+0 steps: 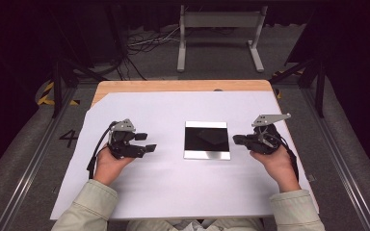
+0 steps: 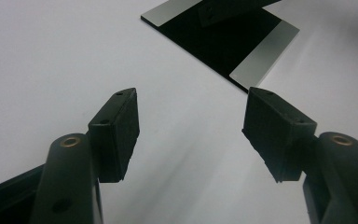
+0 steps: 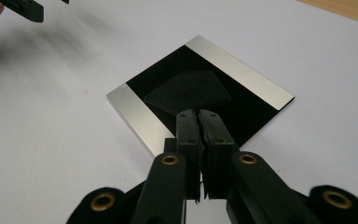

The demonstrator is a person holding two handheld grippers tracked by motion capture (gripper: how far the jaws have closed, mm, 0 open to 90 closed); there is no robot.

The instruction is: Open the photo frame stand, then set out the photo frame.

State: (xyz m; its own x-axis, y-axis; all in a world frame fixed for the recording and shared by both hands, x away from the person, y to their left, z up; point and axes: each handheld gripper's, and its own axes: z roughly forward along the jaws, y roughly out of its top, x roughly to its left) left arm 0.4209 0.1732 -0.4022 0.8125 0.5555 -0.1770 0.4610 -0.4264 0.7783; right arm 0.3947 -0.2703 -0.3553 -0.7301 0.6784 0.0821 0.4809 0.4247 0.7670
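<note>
A square black glossy plate [image 1: 206,140] with a silver strip along two opposite edges lies flat in the middle of the white sheet. My left gripper [image 1: 147,142] rests to its left, pointing at it, jaws wide apart with nothing between them. From the left gripper view, the plate [image 2: 223,37] lies beyond the open left gripper [image 2: 191,98]. My right gripper [image 1: 236,139] sits just off the plate's right edge. The right gripper view has the right gripper [image 3: 198,112] shut, pads together and empty, tips over the near edge of the plate [image 3: 200,88].
The white sheet [image 1: 173,183] covers most of a wooden table, whose bare far edge [image 1: 173,85] shows. Beyond it, a grey metal stand [image 1: 219,29] and loose cables [image 1: 144,41] are on the floor. The left gripper [image 3: 23,9] shows at the right gripper view's top left.
</note>
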